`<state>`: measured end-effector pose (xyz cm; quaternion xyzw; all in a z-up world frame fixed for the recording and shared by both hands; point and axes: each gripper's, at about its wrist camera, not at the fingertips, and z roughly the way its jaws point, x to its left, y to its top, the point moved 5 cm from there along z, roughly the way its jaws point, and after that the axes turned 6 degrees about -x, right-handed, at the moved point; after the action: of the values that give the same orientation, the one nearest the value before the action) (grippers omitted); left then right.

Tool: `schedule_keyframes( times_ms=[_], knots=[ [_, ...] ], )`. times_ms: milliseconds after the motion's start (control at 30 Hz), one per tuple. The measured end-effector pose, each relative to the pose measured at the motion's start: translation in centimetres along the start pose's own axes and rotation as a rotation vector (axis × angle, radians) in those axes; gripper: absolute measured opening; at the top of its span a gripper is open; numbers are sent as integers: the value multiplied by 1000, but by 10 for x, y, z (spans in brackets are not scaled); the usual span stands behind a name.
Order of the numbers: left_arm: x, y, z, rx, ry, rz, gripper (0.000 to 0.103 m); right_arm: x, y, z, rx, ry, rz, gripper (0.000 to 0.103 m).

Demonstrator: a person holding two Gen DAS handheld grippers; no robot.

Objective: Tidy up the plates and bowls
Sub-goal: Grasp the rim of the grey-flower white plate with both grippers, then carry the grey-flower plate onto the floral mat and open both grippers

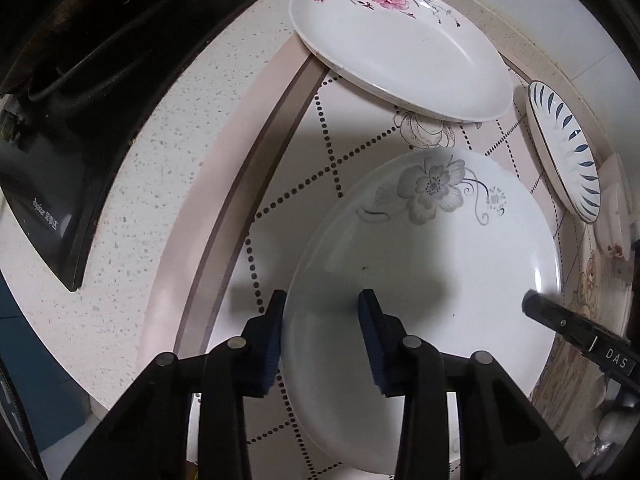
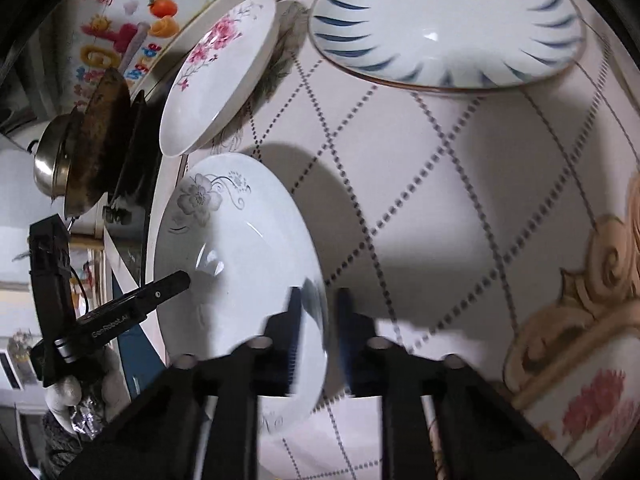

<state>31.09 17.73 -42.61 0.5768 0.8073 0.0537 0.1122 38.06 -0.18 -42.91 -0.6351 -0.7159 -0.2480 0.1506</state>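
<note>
**Both tongs take one plate by opposite rims**

The grey-flower plate (image 1: 424,304) lies flat on the patterned mat (image 1: 352,148), and both tongs are on it at once. The left gripper (image 1: 322,300) points almost straight down and straddles the near rim: one finger stands outside the edge on the mat, the other inside the well. The gap between them is narrow, yet whether the pads truly press the rim I cannot tell. The right gripper (image 2: 318,300) comes in at a slant on the opposite edge, its fingers drawn close with the rim between them; the view is blurred there, but it reads as clamped on that rim.

Two holds on opposite sides probably suit a wide, shallow, slippery dish: one pinch alone would let it tip.

The pink-flower plate (image 1: 400,48) rests beyond it, partly over the mat's border, and the blue-striped plate (image 2: 444,24) sits apart on the far side. All three lie singly, so stacking seems to be barely begun, and this plate looks like the first to be lifted.
</note>
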Motion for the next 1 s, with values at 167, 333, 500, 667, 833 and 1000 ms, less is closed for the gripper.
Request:
schedule_keyframes(
  times_ms=[167, 333, 500, 667, 833, 1000],
  knots=[
    [-6, -5, -4, -2, 5, 5, 33, 7, 5, 6, 11, -16, -23, 13],
    [-26, -3, -12, -14, -4, 33, 33, 3, -3, -10, 11, -20, -30, 13],
    [-59, -14, -23, -24, -30, 73, 33, -13, -10, -37, 1, -22, -13, 13],
    [-98, -25, -32, -25, -68, 129, 33, -36, -18, -72, -30, -46, 0, 13],
    [-133, -29, -23, -22, -108, 199, 33, -70, -32, -106, -60, -70, 39, 14],
    [-170, -38, -14, -6, -135, 255, 33, -110, -52, -137, -91, -99, 93, 14]
  ],
)
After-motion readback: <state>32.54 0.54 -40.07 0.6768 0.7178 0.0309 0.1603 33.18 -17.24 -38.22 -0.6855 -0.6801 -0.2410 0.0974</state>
